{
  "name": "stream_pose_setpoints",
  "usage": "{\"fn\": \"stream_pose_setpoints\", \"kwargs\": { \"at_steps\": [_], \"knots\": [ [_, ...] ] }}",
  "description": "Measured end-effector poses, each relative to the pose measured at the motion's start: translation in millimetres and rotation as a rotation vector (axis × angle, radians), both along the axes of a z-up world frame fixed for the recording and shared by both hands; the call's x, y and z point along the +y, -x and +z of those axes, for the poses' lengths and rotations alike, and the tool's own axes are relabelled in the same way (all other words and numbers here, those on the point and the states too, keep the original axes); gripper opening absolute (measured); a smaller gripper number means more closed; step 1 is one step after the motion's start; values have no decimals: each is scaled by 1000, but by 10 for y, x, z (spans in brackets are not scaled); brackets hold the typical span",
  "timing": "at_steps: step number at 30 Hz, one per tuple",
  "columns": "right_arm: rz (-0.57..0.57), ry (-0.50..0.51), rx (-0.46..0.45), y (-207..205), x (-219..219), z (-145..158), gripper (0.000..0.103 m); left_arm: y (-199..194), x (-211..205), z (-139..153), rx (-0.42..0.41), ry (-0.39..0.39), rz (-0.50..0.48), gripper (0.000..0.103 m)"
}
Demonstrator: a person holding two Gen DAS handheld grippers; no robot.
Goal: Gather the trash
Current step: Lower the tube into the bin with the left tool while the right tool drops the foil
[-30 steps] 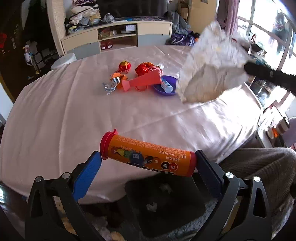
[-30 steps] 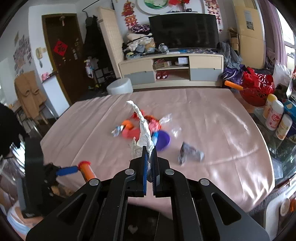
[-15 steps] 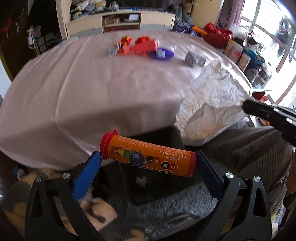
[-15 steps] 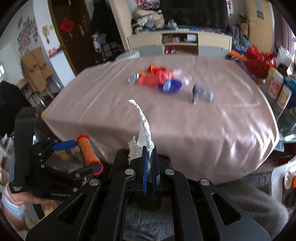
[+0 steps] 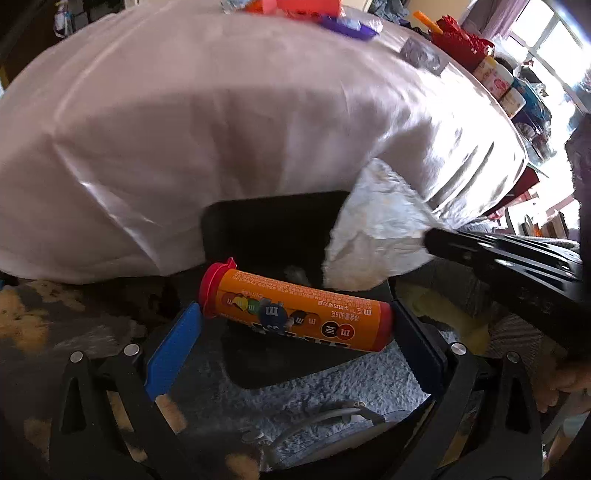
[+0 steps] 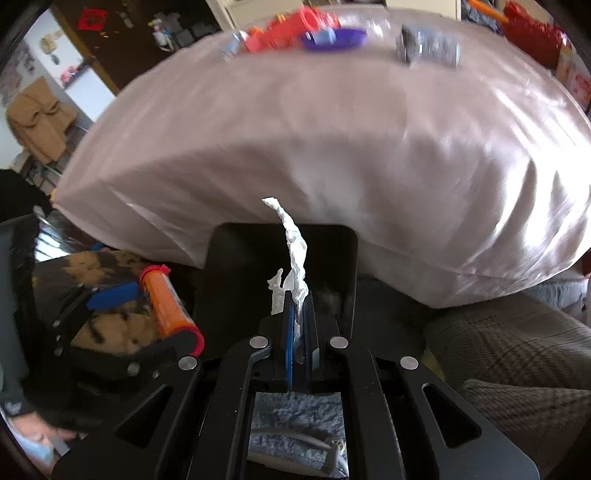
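My left gripper (image 5: 295,317) is shut on an orange candy tube (image 5: 295,308) with red ends, held crosswise over the near rim of a black bin (image 5: 258,221) that stands on the floor against the table. The same orange candy tube (image 6: 168,302) shows at the left of the right wrist view. My right gripper (image 6: 298,299) is shut on a crumpled white wrapper (image 6: 293,254), which sticks up over the black bin (image 6: 240,251). From the left wrist view the white wrapper (image 5: 376,236) hangs wide over the bin's right side.
A table under a pink cloth (image 5: 221,110) rises behind the bin. On it lie red and orange wrappers (image 6: 280,31), a purple dish (image 6: 334,38) and a grey packet (image 6: 428,48). A grey-blue rug (image 5: 332,387) covers the floor. A person's trouser leg (image 6: 517,354) is at the right.
Both grippers have come down from above the tabletop to below its edge, over the black bin. The tube and the wrapper stay gripped as before.
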State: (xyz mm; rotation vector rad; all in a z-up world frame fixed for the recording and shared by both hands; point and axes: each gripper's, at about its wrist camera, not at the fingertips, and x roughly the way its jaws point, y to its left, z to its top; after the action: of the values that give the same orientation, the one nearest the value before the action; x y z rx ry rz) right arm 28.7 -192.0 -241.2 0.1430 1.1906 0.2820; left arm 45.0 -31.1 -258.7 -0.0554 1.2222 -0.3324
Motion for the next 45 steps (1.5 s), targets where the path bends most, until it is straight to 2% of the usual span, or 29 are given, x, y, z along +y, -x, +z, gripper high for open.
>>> {"fn": "stream_pose_setpoints", "kwargs": {
  "at_steps": [5, 6, 14, 15, 16, 17, 18, 26, 32, 45],
  "knots": [
    [-11, 5, 52, -143, 33, -223, 6, -25, -85, -167, 14, -19, -24, 95],
    [-8, 4, 58, -175, 42, -237, 9, -37, -94, -207, 21, -21, -31, 95],
    [12, -6, 84, -293, 100, -298, 10, -117, -37, -303, 47, -27, -9, 95],
    [12, -8, 87, -304, 100, -301, 14, -135, -33, -317, 49, -30, -8, 95],
    [12, -17, 90, -311, 96, -301, 22, -141, -30, -321, 50, -31, -7, 95],
    [10, -27, 91, -315, 85, -299, 54, -147, -23, -326, 51, -32, -8, 95],
    [10, -45, 89, -317, 80, -287, 78, -149, -26, -328, 50, -36, -12, 95],
    [69, -119, 105, -295, 170, -168, 84, -150, -143, -307, 25, -48, -54, 95],
    [100, -158, 126, -243, 225, -159, 84, -143, -173, -211, 1, -33, -64, 95],
    [97, -115, 145, -235, 253, -233, 84, -80, -195, -10, -68, -44, -101, 95]
  ]
}}
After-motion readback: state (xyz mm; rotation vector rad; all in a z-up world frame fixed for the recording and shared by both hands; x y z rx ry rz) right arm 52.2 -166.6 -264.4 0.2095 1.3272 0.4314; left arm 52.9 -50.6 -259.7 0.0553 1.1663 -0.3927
